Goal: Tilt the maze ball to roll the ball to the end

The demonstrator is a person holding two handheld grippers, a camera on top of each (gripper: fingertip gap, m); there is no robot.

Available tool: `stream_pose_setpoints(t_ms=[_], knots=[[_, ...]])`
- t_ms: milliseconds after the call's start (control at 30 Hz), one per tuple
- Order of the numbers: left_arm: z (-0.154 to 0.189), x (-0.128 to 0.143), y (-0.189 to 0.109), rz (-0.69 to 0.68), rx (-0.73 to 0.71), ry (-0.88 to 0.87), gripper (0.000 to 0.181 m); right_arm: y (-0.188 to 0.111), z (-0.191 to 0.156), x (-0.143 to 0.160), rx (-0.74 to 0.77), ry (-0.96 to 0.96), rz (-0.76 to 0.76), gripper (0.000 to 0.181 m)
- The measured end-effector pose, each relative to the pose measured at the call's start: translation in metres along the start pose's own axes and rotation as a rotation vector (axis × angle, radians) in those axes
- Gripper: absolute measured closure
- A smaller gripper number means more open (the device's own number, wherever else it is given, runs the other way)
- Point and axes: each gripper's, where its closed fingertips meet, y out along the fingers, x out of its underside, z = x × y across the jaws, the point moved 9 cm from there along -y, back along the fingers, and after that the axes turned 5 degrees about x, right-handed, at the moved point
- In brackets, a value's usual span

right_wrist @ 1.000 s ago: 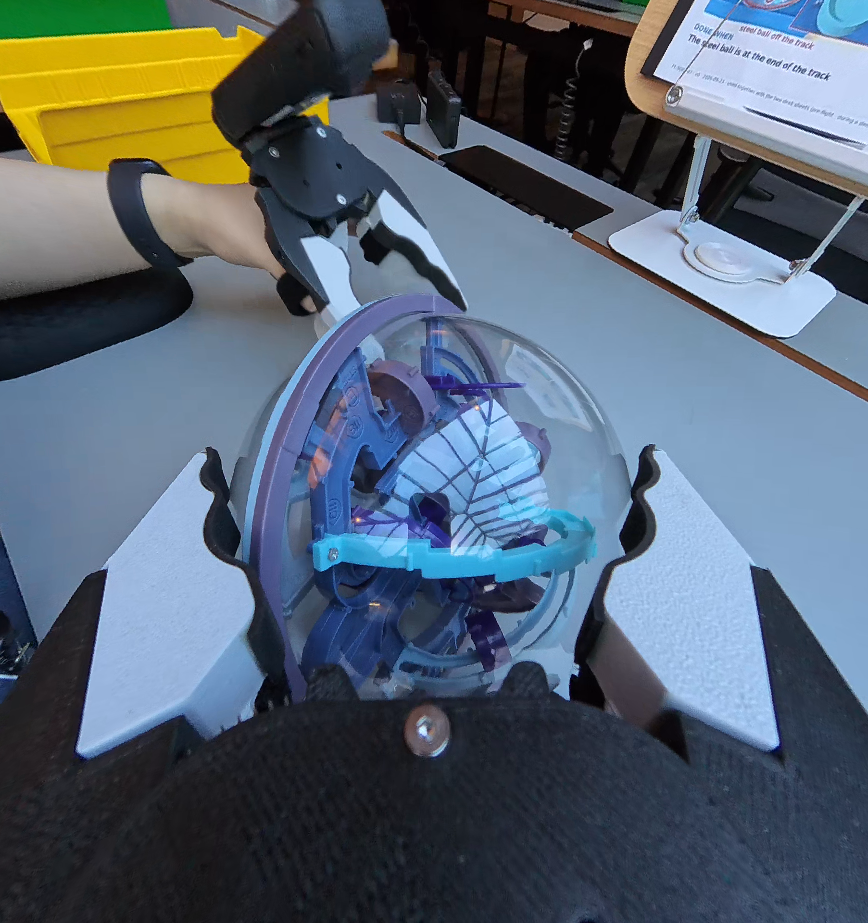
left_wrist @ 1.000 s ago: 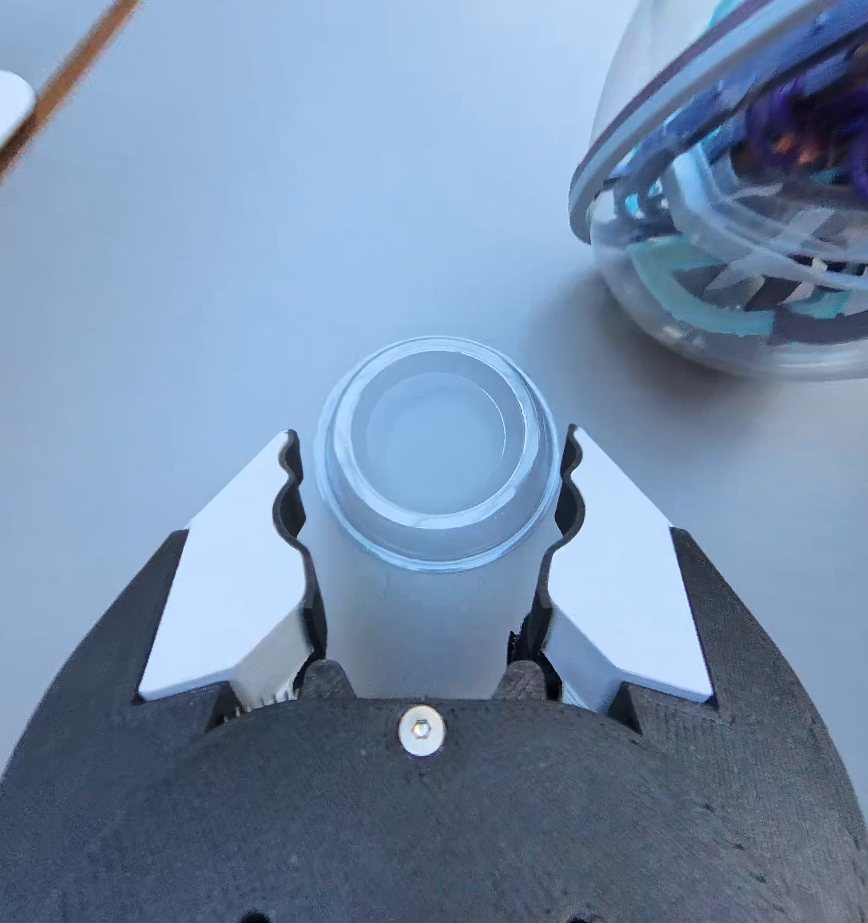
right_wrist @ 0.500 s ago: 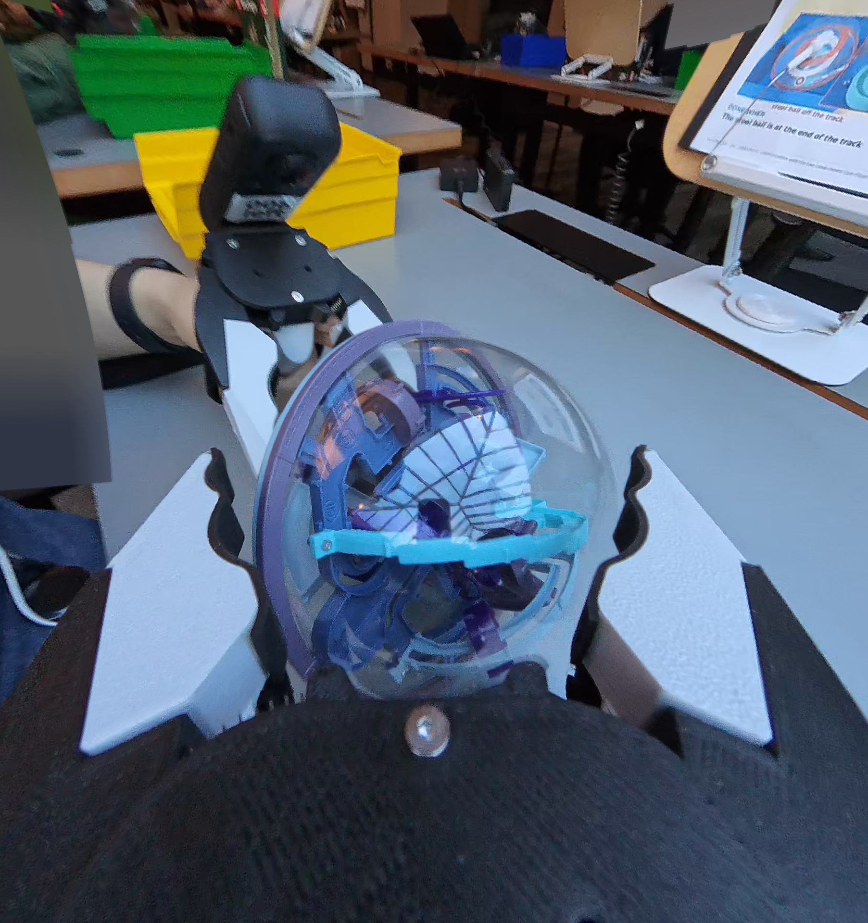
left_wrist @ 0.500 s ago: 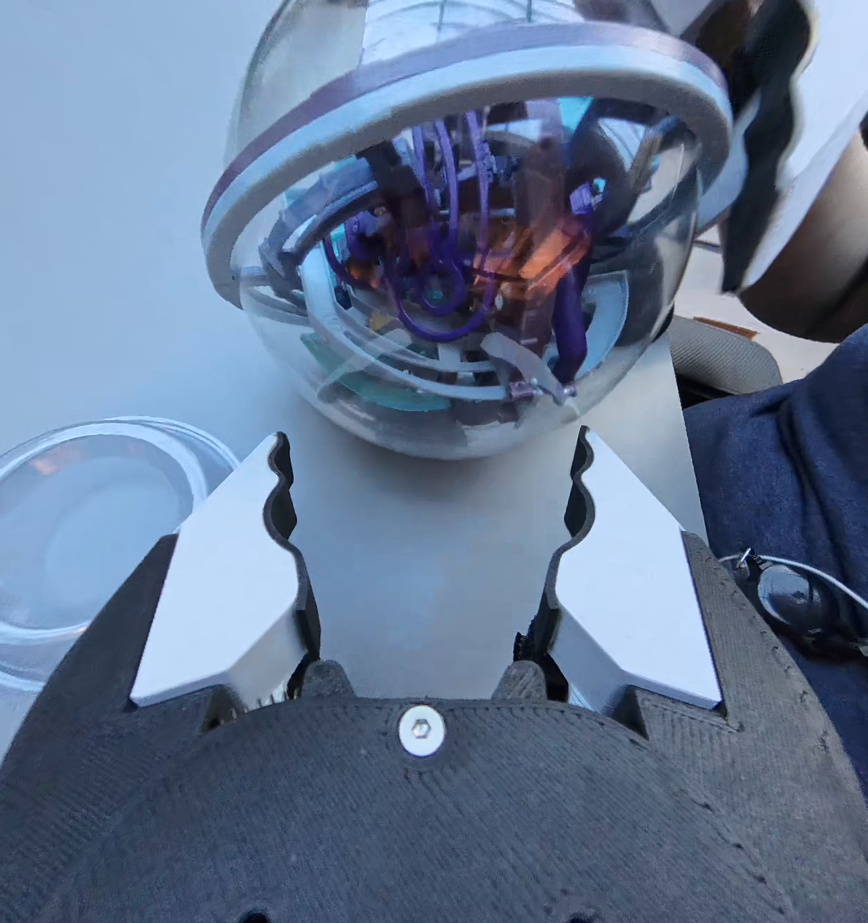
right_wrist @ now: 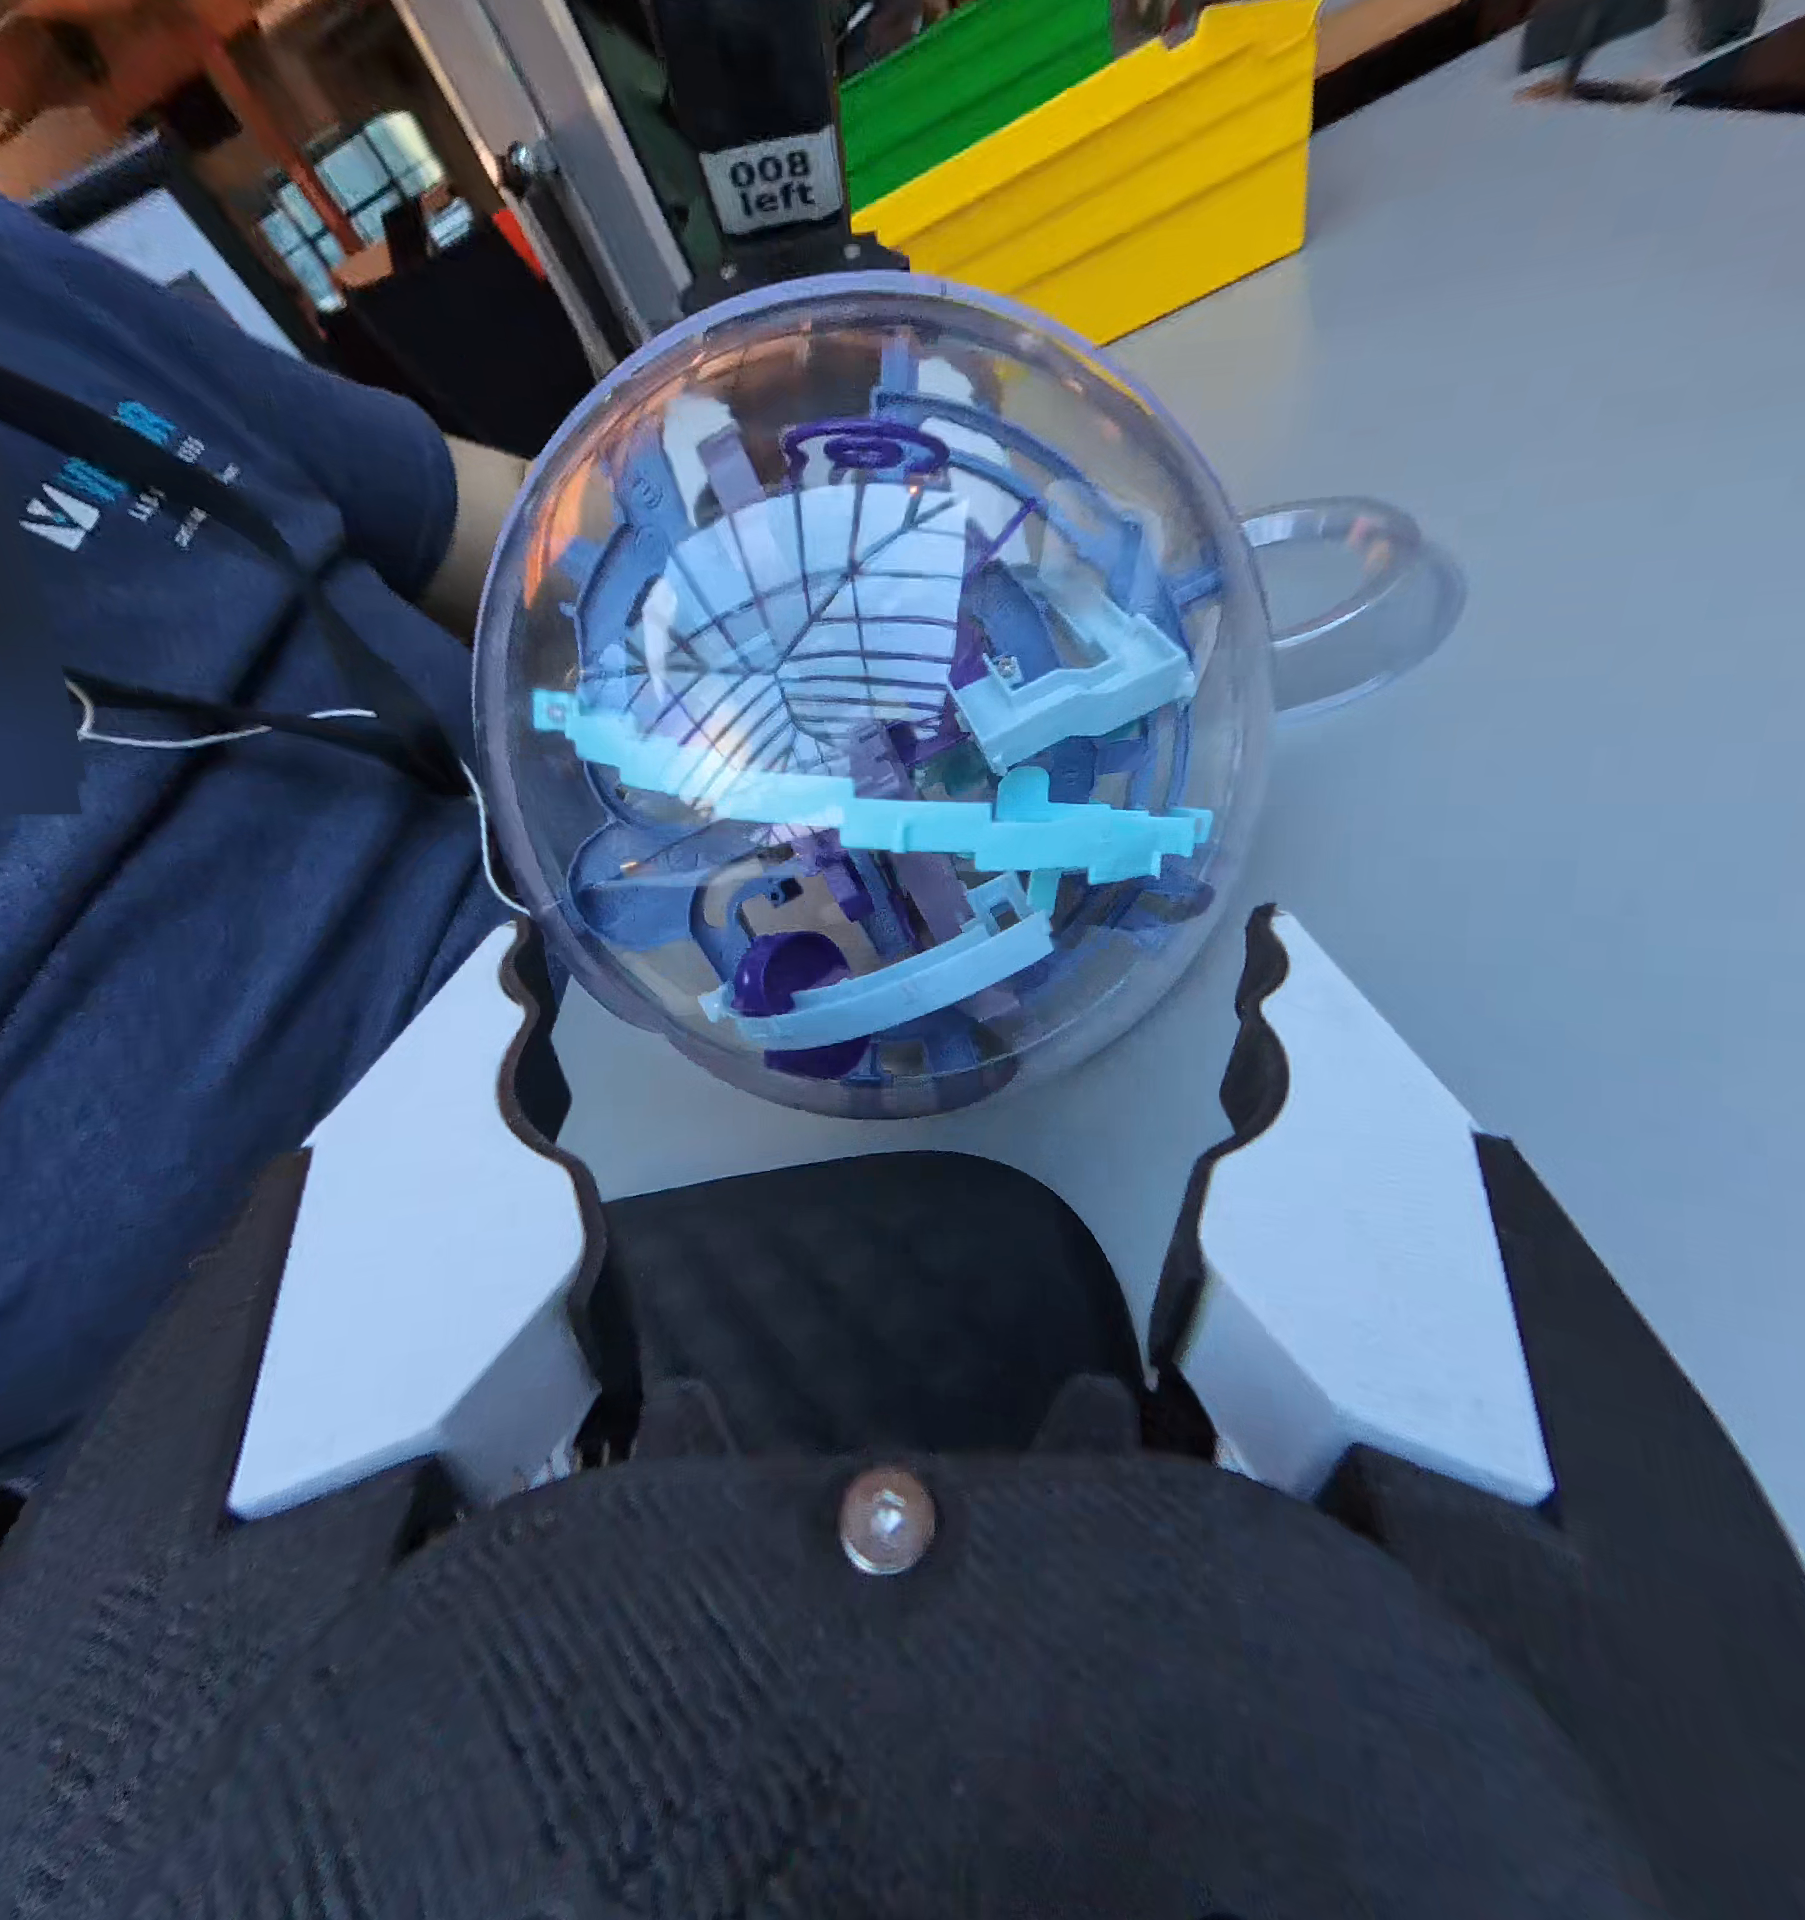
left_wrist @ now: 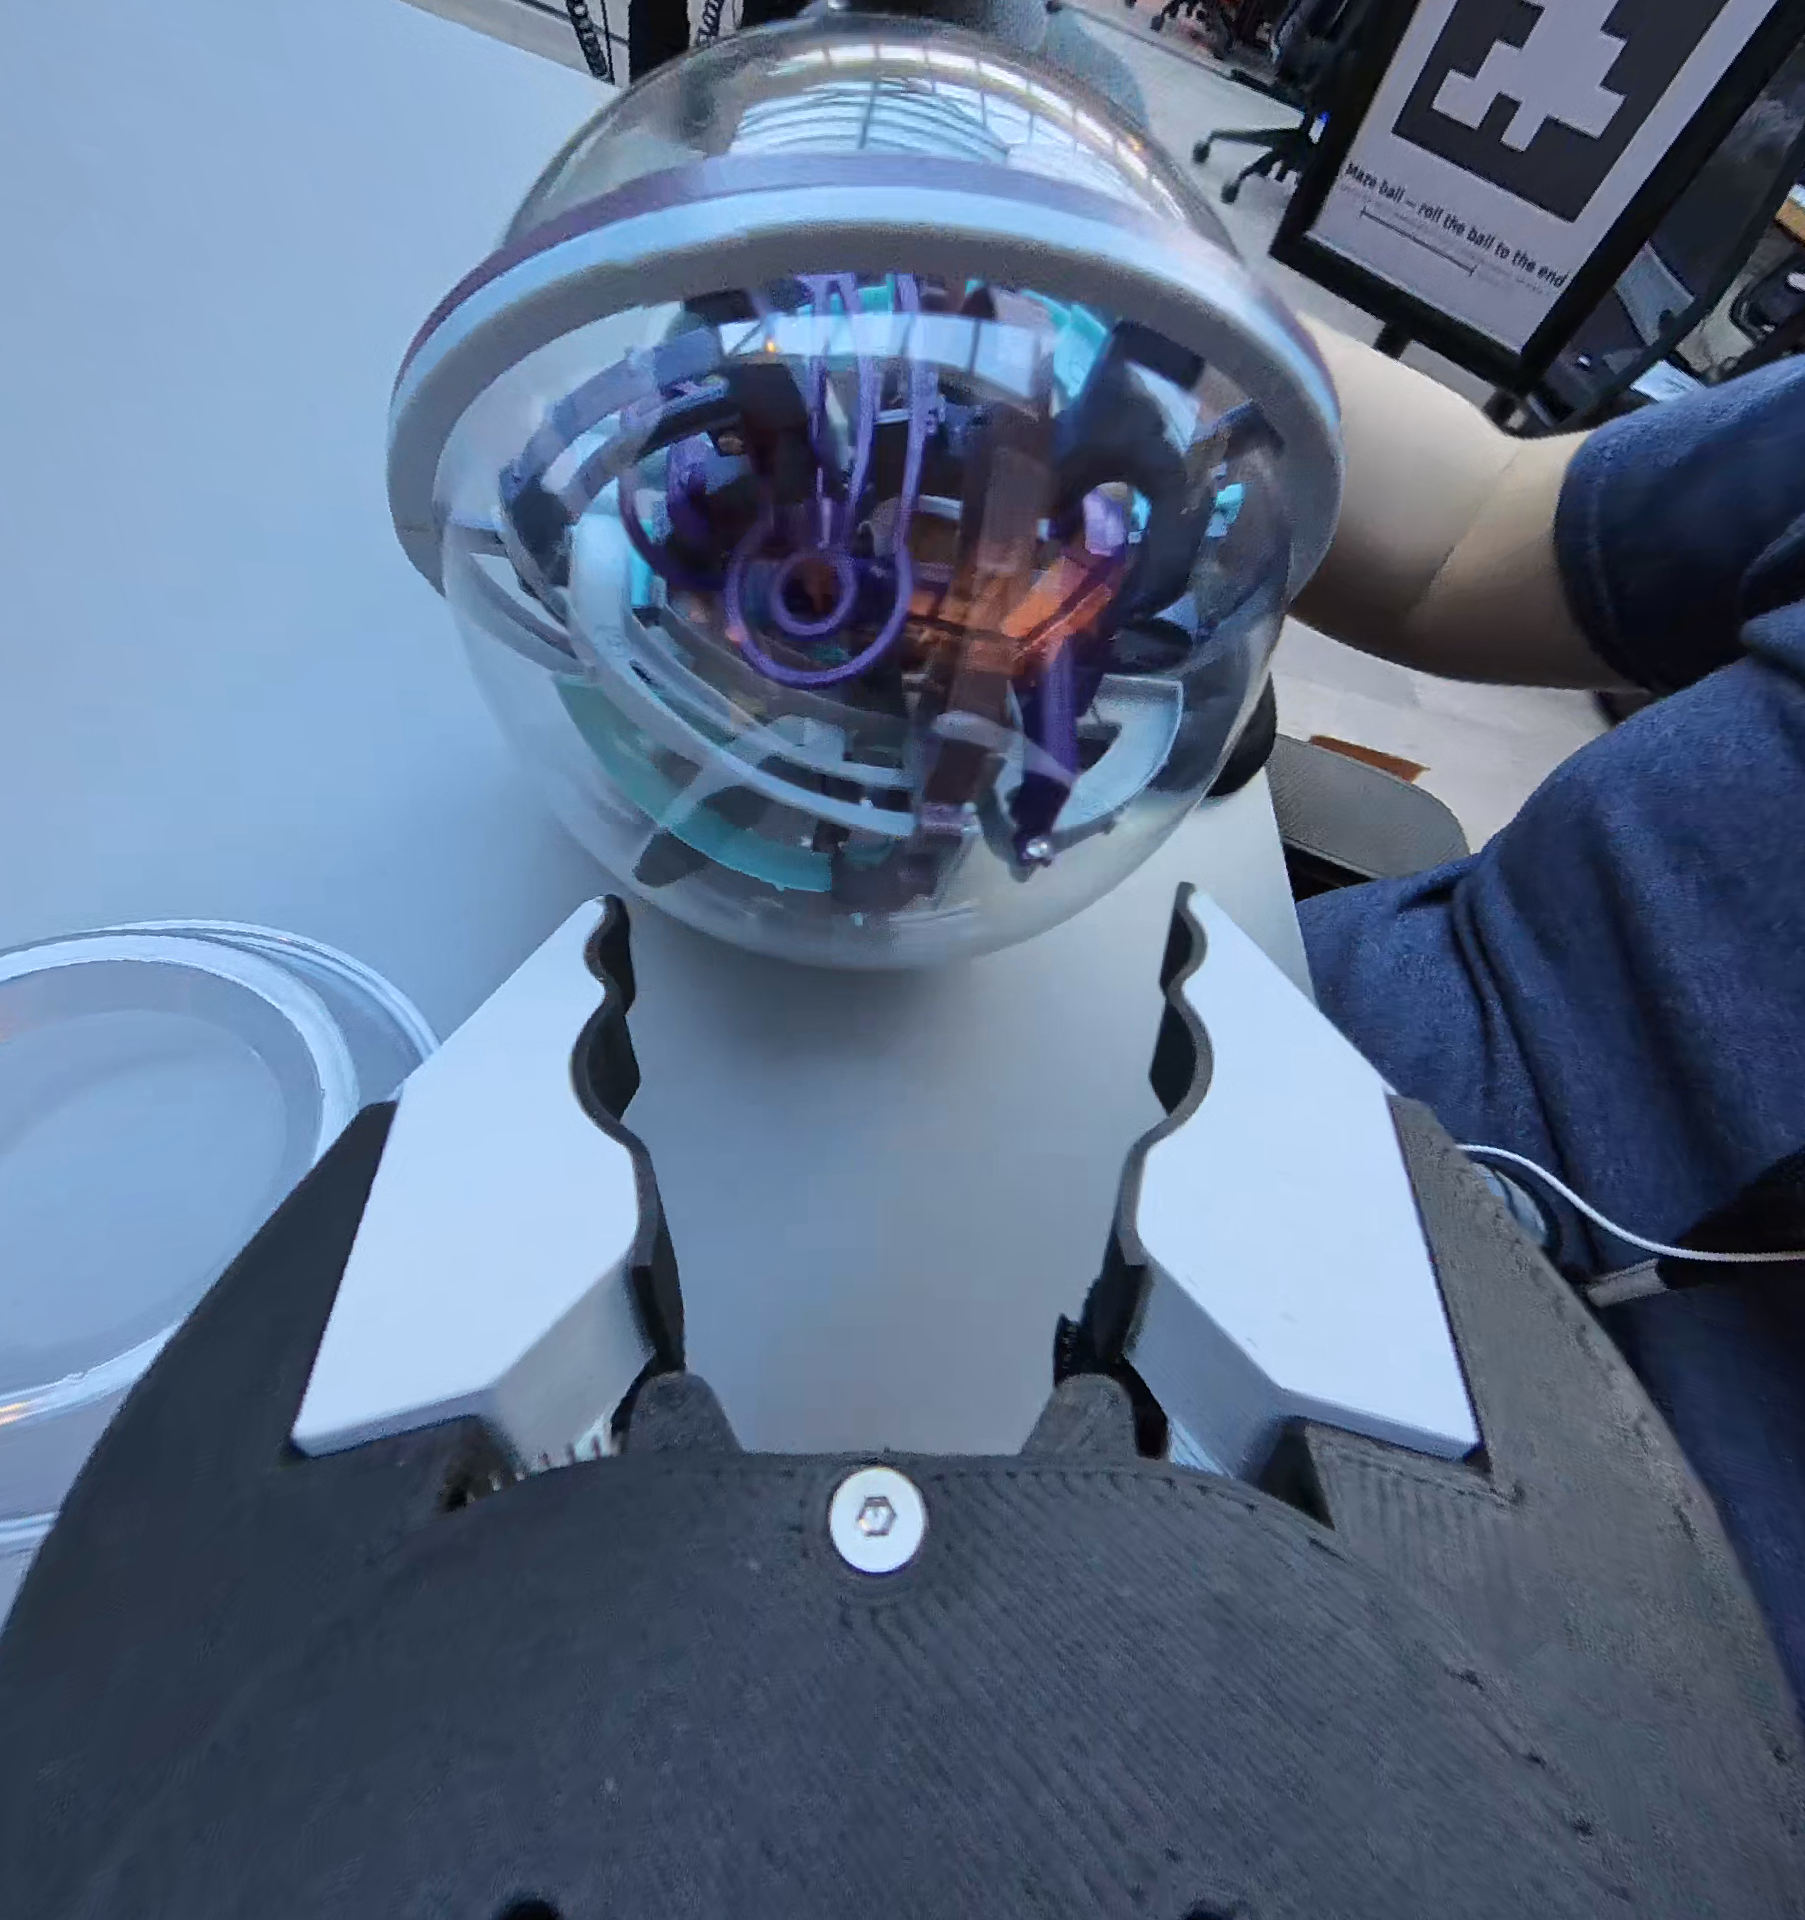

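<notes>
The maze ball [left_wrist: 867, 540], a clear sphere with a grey-purple ring and blue, teal and purple tracks, rests on the grey table [left_wrist: 150, 520] near its edge. My left gripper [left_wrist: 898, 912] is open and empty, its tips just short of the ball's underside. In the right wrist view the ball [right_wrist: 867, 707] sits just beyond my right gripper [right_wrist: 890, 925]. The right jaws stand wide, with the tips beside the ball's lower sides and a thin gap on the right. The left gripper's stem [right_wrist: 763, 177] shows behind the ball. I cannot pick out the small ball inside.
A clear round stand [left_wrist: 119, 1143] lies on the table left of my left gripper, and also shows in the right wrist view [right_wrist: 1345, 603]. A person in a blue shirt [right_wrist: 150, 831] sits at the table edge. A black chair arm [right_wrist: 846, 1278] is below. Yellow bin [right_wrist: 1106, 208] behind.
My left gripper left the clear stand and swung to face the ball. My right gripper, shut on the ball before, let go, drew back and turned towards the person.
</notes>
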Motion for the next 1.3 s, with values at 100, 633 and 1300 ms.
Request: stream_pose_setpoints(t_ms=[100,633,1300], knots=[[-0.004,0.006,0.010,-0.068,0.000,-0.016,0.067,0.013,0.003,-0.005,-0.033,-0.029,-0.045,0.048],[-0.008,0.016,-0.008,-0.030,-0.063,-0.029,0.059,0.061,0.007,-0.049,-0.099,-0.097,-0.017,0.034],[-0.009,0.015,0.008,-0.042,-0.044,0.009,0.073,0.058,-0.045,-0.055,0.293,-0.393,-0.219,0.025]])
